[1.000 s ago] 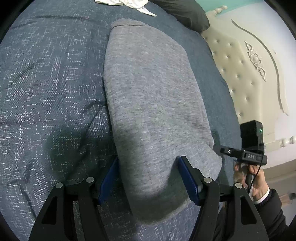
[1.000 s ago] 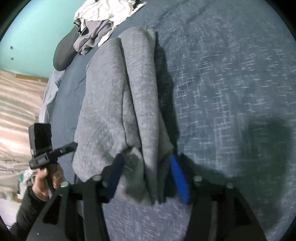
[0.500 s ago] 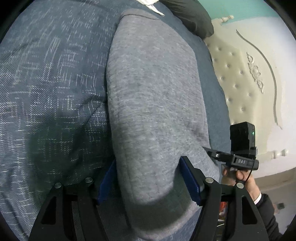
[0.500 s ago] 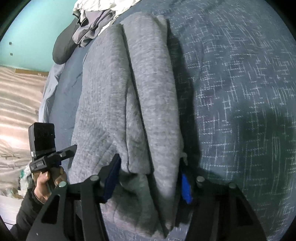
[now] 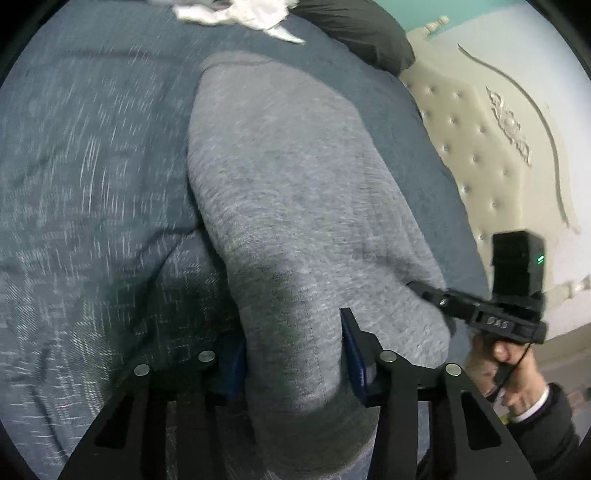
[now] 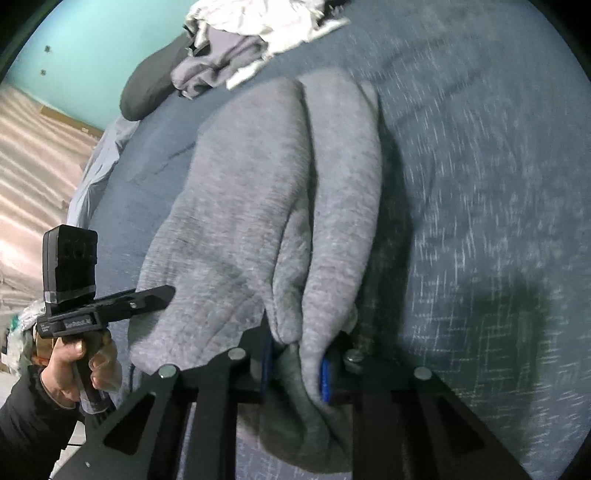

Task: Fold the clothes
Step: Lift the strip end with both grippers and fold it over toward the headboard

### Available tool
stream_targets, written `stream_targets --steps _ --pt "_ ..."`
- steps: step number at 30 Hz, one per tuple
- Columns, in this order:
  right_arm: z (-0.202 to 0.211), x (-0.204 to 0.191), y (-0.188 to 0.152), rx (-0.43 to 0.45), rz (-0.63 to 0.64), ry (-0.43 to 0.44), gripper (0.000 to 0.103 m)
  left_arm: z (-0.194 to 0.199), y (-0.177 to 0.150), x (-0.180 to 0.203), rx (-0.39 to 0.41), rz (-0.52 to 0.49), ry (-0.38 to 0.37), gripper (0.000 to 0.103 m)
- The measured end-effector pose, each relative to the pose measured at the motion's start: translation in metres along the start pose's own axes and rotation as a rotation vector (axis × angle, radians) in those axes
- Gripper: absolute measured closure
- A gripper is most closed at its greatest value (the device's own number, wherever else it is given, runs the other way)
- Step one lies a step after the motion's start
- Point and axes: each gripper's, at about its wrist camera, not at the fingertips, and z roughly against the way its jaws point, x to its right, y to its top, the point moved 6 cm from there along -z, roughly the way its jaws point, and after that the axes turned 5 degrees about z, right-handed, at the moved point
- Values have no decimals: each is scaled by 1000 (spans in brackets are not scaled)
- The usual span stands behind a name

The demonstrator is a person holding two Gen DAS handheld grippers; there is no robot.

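**Grey knit bunched in both sets of blue pads**

Blue pads of the left gripper (image 5: 293, 354) are closing on the near end of the grey garment (image 5: 295, 192), and the cloth bulges between them, touching both. The right gripper (image 6: 295, 365) is closing too; its pads stand much nearer together and pinch a thick gathered fold of the same garment (image 6: 258, 206), which sags below them toward the camera.

From the grips the garment runs away as one long folded strip on the dark blue bedspread (image 5: 92, 166). In the right wrist view a lengthwise crease parts a narrow fold on the right from a wider panel on the left. Its far end lies flat on the spread.

At the far edge of the bed sits a pile of white and pale grey clothes (image 6: 255, 33), with a black pillow (image 5: 362, 33) just beside it. A cream tufted headboard (image 5: 491, 155) rises to the right in the left wrist view. A teal wall (image 6: 85, 48) shows behind the bed. Each view also catches the other hand in a dark sleeve around its gripper's handle: the right hand (image 5: 513, 373) and the left hand (image 6: 74, 365).
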Motion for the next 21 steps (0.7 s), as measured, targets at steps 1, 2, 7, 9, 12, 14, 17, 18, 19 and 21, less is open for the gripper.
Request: stream_targets --steps 1,2,7,9,12,14,17,18,19,21 --pt "6 -4 3 7 15 -5 85 3 1 6 4 -15 8 57" --pt "12 -8 6 13 25 -12 85 5 5 12 10 -25 13 58" --pt "43 -14 23 58 49 -29 85 16 36 61 48 -73 21 59" --pt "61 -17 32 80 61 -39 85 28 39 76 61 -97 20 59" --pt "83 -18 49 105 77 -53 85 44 44 98 80 -129 15 59" --pt "94 -27 59 126 85 -63 85 48 49 111 88 -144 7 59" --pt "122 -24 72 162 94 -80 85 45 62 137 95 -166 -8 59" --pt "133 -21 76 176 95 -86 85 56 53 137 99 -177 -13 59" --pt "144 -18 79 189 96 -91 85 68 45 138 104 -188 -18 59" --pt "164 -10 82 208 97 -101 85 63 54 167 109 -208 -28 59"
